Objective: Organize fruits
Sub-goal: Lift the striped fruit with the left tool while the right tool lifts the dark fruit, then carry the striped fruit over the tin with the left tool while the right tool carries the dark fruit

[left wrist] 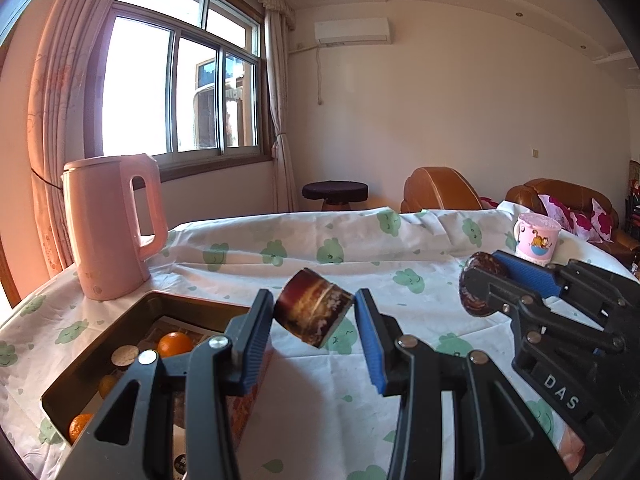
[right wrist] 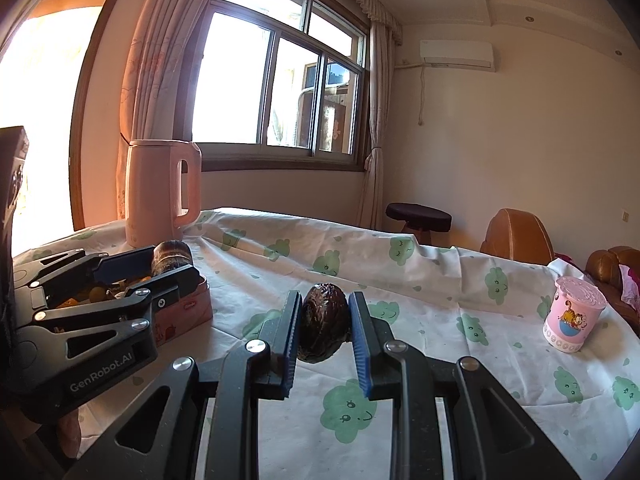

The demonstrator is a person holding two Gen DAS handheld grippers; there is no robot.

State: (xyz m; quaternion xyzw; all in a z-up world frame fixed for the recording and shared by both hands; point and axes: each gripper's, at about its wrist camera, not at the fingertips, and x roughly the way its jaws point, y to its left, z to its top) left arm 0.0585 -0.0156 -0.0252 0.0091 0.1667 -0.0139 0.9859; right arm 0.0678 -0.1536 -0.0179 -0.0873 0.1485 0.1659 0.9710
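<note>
My left gripper (left wrist: 314,312) is shut on a dark brown cut chunk of fruit (left wrist: 312,312), held tilted above the cloth beside a tin box (left wrist: 100,344). The box holds oranges (left wrist: 174,344) and other pieces. My right gripper (right wrist: 325,320) is shut on a dark wrinkled oval fruit (right wrist: 323,326), held above the cloth. The right gripper with its fruit (left wrist: 478,288) also shows in the left wrist view at right. The left gripper (right wrist: 176,264) with its brown chunk (right wrist: 172,256) shows over the box (right wrist: 188,312) in the right wrist view.
A pink kettle (left wrist: 110,228) stands behind the box at the table's left. A pink cartoon cup (left wrist: 536,240) stands at the far right; it also shows in the right wrist view (right wrist: 574,314). A white cloth with green prints (left wrist: 320,380) covers the table. Brown sofas stand beyond.
</note>
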